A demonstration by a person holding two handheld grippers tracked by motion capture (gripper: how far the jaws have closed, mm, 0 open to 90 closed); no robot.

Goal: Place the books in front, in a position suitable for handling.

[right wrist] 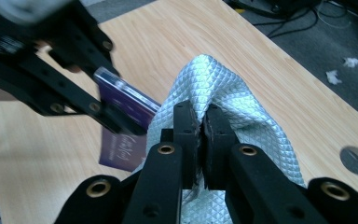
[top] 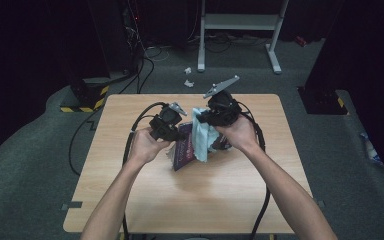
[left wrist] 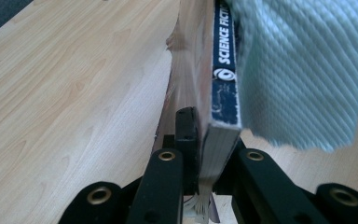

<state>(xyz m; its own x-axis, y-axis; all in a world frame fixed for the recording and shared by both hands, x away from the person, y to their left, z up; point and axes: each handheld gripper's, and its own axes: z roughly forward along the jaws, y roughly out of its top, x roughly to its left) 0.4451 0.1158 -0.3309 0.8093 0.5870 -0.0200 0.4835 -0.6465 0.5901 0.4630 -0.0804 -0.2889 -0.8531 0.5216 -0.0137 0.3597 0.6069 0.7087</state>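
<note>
Book [top: 184,148] and cloth [top: 203,136] held up over the middle of the desk [top: 130,200], one in each gripper.

Left gripper [left wrist: 200,154] has its jaws pinching the lower end of the paperback, spine turned toward the cloth, pages fanning loose on the other side. Right gripper [right wrist: 201,140] has its jaws pressed together on a gathered fold of the pale quilted cloth, which drapes against the book's cover. The hold on the book looks shallow and near one corner, so a firm wipe from the cloth could twist the book out of the jaws or let it drop to the desk. Loose pages could also catch and crease if the cloth drags across their edge.
</note>
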